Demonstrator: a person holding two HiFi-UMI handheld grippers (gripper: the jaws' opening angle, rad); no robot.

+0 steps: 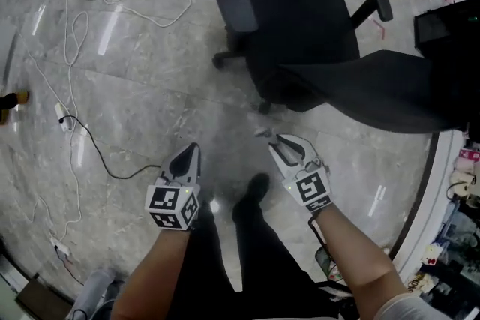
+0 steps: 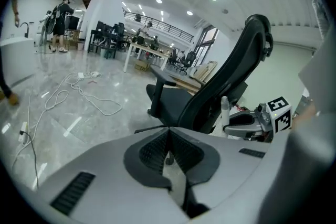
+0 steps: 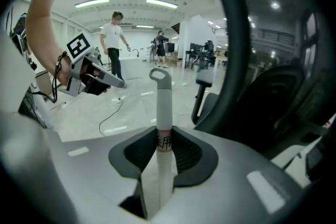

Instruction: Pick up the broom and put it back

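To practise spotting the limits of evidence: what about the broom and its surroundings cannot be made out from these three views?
Broom head: in no view. The right gripper view shows only the broom handle, cut off below by the right gripper shut on it.
Handle label: right gripper view, print too small to read.
Office chair base: head view, mostly hidden under its seat.
Where the broom belongs: no view shows it.

The white broom handle (image 3: 161, 107) carries a small red-edged label (image 3: 164, 142) with two dark Chinese characters. The lower one looks like 用, and the upper one is too unclear to read.
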